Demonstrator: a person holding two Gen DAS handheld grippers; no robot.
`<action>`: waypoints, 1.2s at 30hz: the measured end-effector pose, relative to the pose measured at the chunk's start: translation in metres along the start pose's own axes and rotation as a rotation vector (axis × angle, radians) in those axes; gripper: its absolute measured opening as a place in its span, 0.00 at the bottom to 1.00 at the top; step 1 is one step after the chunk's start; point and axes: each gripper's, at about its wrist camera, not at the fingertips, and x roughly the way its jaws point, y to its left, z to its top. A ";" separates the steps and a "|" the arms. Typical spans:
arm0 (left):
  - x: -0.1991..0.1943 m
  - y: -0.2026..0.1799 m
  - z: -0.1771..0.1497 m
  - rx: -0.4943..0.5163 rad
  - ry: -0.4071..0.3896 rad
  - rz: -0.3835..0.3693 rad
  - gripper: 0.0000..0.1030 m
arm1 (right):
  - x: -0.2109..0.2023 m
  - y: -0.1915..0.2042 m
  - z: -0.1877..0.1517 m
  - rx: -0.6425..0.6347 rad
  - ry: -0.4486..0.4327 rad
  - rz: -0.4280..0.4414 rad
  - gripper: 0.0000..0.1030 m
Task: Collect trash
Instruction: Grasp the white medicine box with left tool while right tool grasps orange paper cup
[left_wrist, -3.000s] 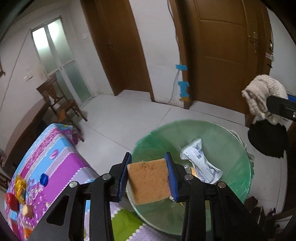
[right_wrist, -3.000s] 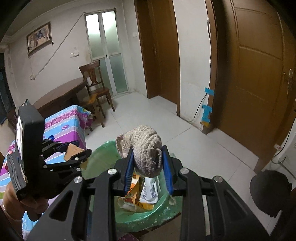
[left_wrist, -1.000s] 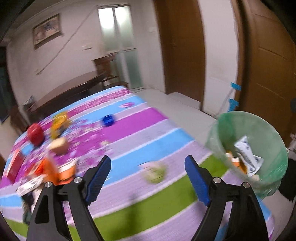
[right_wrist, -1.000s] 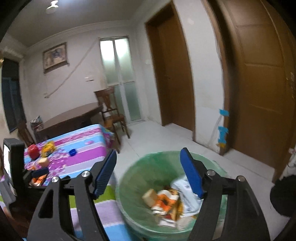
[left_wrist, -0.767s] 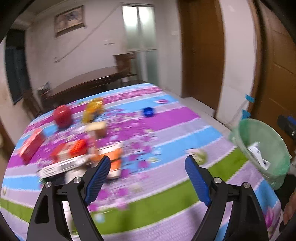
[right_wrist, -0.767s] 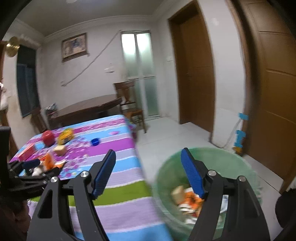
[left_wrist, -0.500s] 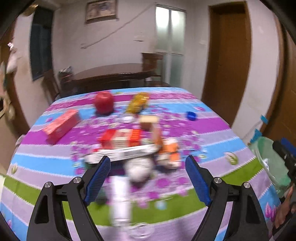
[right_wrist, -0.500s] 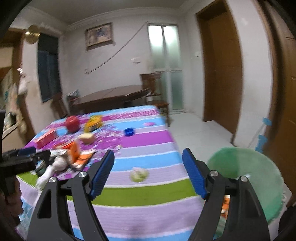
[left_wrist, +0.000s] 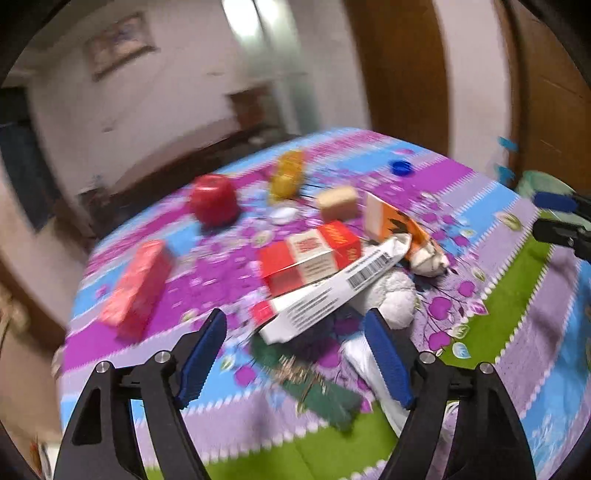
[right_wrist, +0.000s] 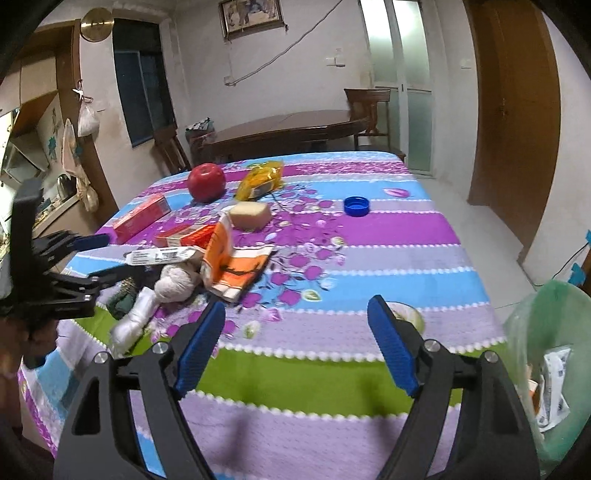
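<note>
Worktop (right_wrist: 369, 362) with striped cloth now fills both views; three seconds back both tools hung over the green bin, left clamped on a brown sponge, right on a knitted ball. Both items are gone from the jaws, so that drop looks done and this reads as the return for the next pickup.

Left to right, right wrist view: left tool (right_wrist: 94, 254) at far left edge, over the litter pile. Red carton (right_wrist: 142, 215) lies apart at the back left. Pile itself: red-and-white box (right_wrist: 184, 233), long white box (right_wrist: 162, 255) with barcode, white knitted ball (right_wrist: 175, 281), white crumpled wrapper (right_wrist: 135, 320), torn orange carton (right_wrist: 231, 264). Behind them a red apple (right_wrist: 206, 181), yellow packet (right_wrist: 260, 179), tan sponge block (right_wrist: 250, 215). Blue bottle cap (right_wrist: 356, 205) sits alone mid-right. Green bin (right_wrist: 546, 354) at far right, off the worktop edge, trash inside.

Left tool (left_wrist: 295, 354) in its own view: jaws closing but nothing pressed between them; long white box (left_wrist: 325, 295) and a dark green scrap (left_wrist: 325, 391) lie just ahead, blurred. Right tool (right_wrist: 295, 347): jaws opening, empty, bare cloth between them.

Versus a second ago: bin has slid from centre to the frame edge in both views, pile has come in close. Likely next target for left is the white box or wrapper; right has none lined up yet.
</note>
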 end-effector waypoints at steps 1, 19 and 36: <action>0.009 0.001 0.002 0.033 0.006 0.006 0.74 | 0.001 0.003 0.001 -0.002 0.004 0.004 0.74; 0.006 0.011 0.000 -0.006 -0.053 -0.107 0.19 | 0.041 0.033 0.031 -0.029 0.075 0.178 0.56; -0.090 0.031 -0.063 -0.238 -0.081 -0.028 0.19 | 0.110 0.067 0.041 -0.124 0.208 0.125 0.09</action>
